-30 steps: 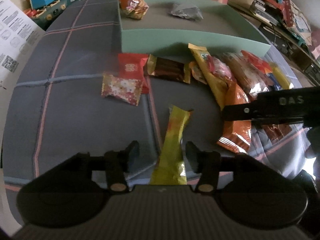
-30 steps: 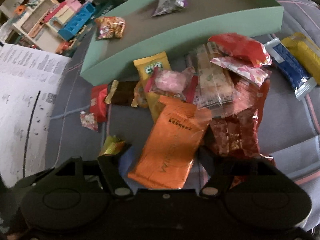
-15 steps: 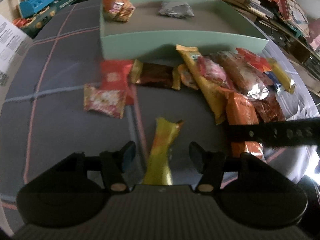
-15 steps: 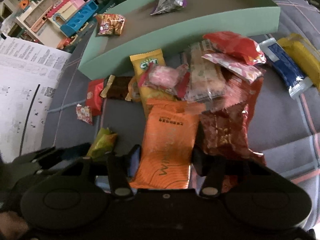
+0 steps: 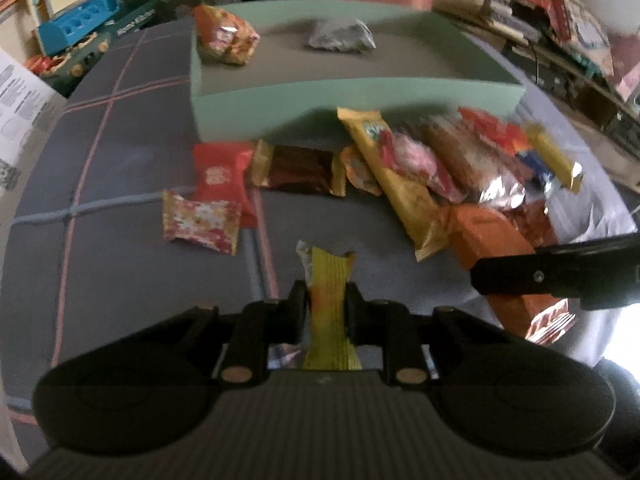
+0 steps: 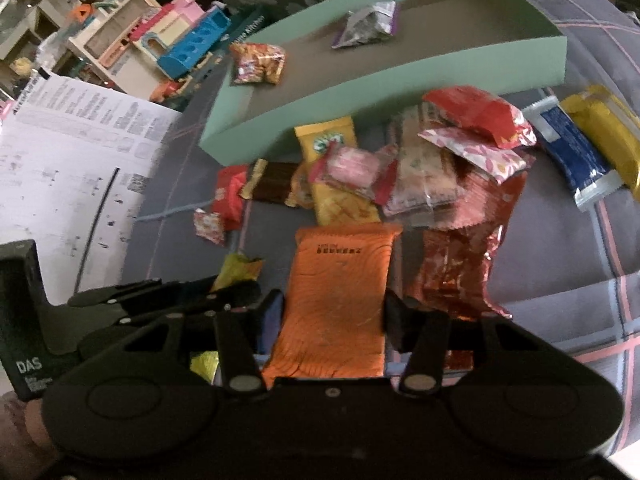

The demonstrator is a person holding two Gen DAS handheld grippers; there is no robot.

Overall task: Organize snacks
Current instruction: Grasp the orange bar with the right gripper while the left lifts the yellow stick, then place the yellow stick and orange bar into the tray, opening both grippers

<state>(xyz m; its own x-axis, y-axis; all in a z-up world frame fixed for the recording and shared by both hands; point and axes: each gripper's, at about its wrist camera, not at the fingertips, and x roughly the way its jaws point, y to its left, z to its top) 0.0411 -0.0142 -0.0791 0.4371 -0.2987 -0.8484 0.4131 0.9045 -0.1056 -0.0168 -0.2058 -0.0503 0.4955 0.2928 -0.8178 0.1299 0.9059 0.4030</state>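
Your left gripper [image 5: 327,300] is clamped on the yellow snack bar [image 5: 329,280], both pads pressing its sides while its torn top end sticks out ahead of the fingers; in the right wrist view that same bar shows at about 9 o'clock from the orange packet, pinched in the left gripper's tips. Your right gripper [image 6: 332,316] has the orange packet [image 6: 340,292] between its fingers, the pads against the packet's long edges, so it is gripped rather than loose. At 3 o'clock of the orange packet lies a crinkled dark red foil pack [image 6: 456,276], touching it. At 12 o'clock the rest of the pile sits overlapped on the grey checked surface [image 5: 120,208]: a long yellow pack [image 6: 336,168], a pink wrapped sweet [image 6: 352,164], a clear-wrapped biscuit pack [image 6: 420,176] and a red pouch [image 6: 476,116]. Toward 2 o'clock a blue bar [image 6: 572,152] lies just beside a gold bar [image 6: 604,132]. Toward 10 o'clock are a brown bar [image 5: 300,172], a red sweet [image 5: 220,176] and a small floral sweet [image 5: 200,224]. Beyond the pile at 12 o'clock stands the green tray [image 5: 360,100], holding an orange snack bag [image 5: 226,36] in its left corner and a silver pouch [image 5: 340,36] near the middle, well apart. Printed sheets [image 6: 68,168] lie at the far left, with toys [image 6: 180,36] behind.
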